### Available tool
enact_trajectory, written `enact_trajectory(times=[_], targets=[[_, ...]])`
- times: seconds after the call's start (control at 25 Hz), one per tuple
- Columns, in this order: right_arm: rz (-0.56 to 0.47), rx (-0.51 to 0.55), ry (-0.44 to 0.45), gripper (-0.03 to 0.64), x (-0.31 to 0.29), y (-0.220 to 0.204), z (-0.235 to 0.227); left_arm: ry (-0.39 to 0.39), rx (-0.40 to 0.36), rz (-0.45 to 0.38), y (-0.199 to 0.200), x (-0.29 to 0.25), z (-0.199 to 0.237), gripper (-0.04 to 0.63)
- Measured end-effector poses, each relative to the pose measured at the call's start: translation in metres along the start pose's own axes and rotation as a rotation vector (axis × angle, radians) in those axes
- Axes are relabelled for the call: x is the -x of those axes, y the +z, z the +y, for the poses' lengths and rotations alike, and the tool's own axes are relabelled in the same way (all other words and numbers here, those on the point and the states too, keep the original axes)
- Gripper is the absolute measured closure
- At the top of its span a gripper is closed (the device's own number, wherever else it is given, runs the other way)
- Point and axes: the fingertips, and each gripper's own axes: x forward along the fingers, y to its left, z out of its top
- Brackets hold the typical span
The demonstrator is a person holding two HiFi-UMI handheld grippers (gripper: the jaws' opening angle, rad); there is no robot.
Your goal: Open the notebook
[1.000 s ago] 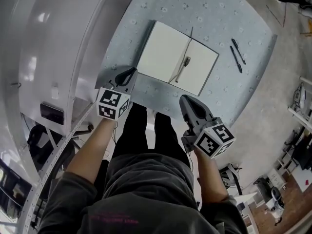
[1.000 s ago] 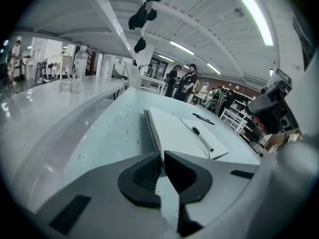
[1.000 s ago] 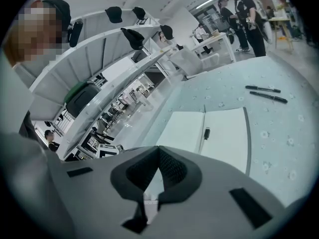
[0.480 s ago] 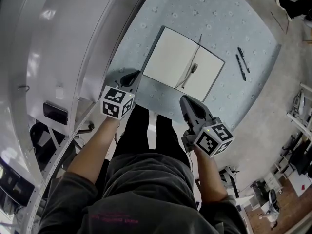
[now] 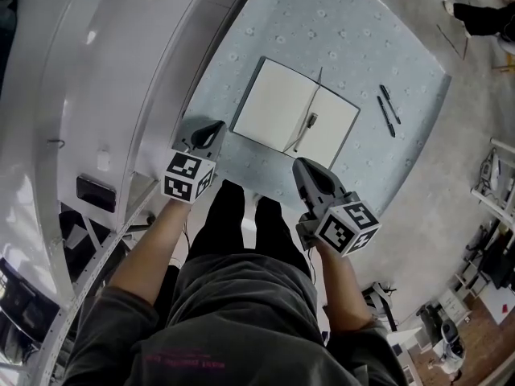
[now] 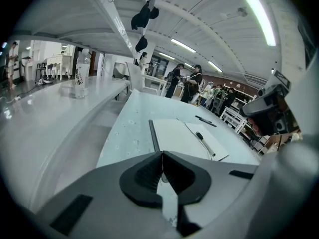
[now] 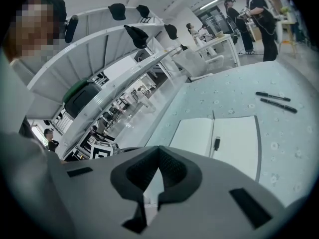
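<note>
The notebook (image 5: 294,115) lies open on the table (image 5: 322,22). Left gripper (image 5: 214,127) hovers at its eight o'clock, right gripper (image 5: 303,166) at six, both closed and empty

Two pens (image 5: 386,117), apparently, lie on the patterned table (image 5: 322,22).

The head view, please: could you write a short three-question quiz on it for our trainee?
1. True or false: the white paper notebook lies closed on the pale blue speckled table.
2. How many thin black pens lie on the table beside the notebook? A one, B two, C four.
3. Fill in: the left gripper and the right gripper both have jaws ___ and hold nothing.
Key: 1 false, it lies open; 2 B; 3 shut.
</note>
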Motion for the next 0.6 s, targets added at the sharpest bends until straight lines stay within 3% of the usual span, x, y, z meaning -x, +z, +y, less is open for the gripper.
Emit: enact_trajectory(times=[0.6], targets=[[-0.141,0.074,-0.032,0.617,0.066,0.046,0.009,-0.046,-0.165,-0.168,0.098,0.047,-0.068,0.592]])
